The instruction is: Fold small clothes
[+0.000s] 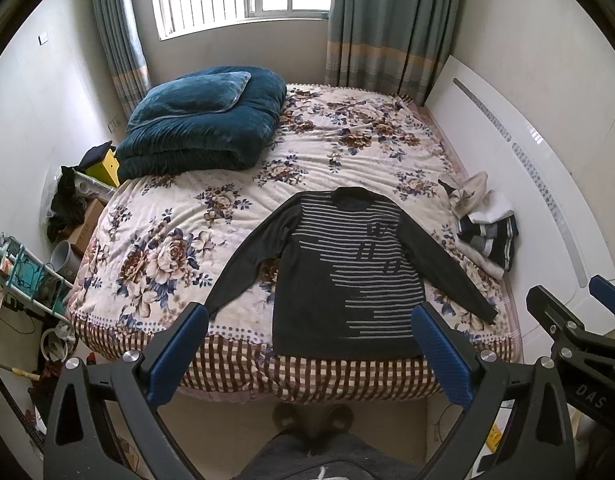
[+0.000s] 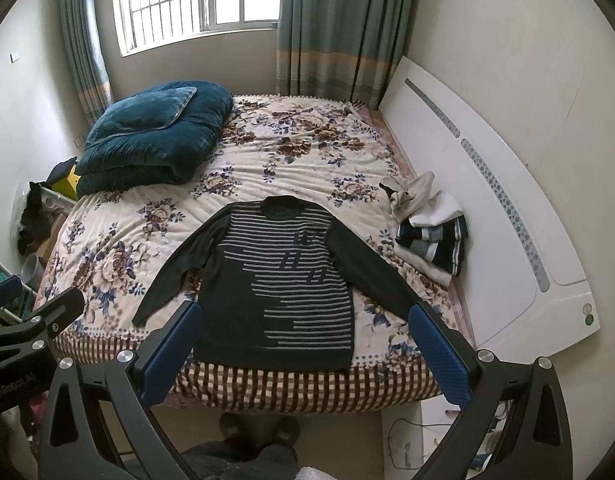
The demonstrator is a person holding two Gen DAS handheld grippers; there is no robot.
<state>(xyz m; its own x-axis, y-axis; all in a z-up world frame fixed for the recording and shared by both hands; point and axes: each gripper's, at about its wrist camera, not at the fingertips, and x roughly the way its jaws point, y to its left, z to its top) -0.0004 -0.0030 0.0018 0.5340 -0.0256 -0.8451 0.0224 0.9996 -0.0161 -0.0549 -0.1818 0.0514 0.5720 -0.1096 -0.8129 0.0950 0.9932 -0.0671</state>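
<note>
While both jaws gape empty, the sweater (image 1: 343, 276) lies flat on the bed (image 1: 155, 256), beyond them.

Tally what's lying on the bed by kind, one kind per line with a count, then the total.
Dark striped sweater, spread flat: 1
Pile of clothes near the headboard, separate garments cannot be told apart: 1
Folded teal quilt: 1
Teal pillow on top of the quilt: 1
Total: 4

Bare bed (image 1: 211, 216) lies left of the sweater (image 1: 347, 276); a clothes pile (image 1: 487, 232) crowds its right sleeve.
</note>
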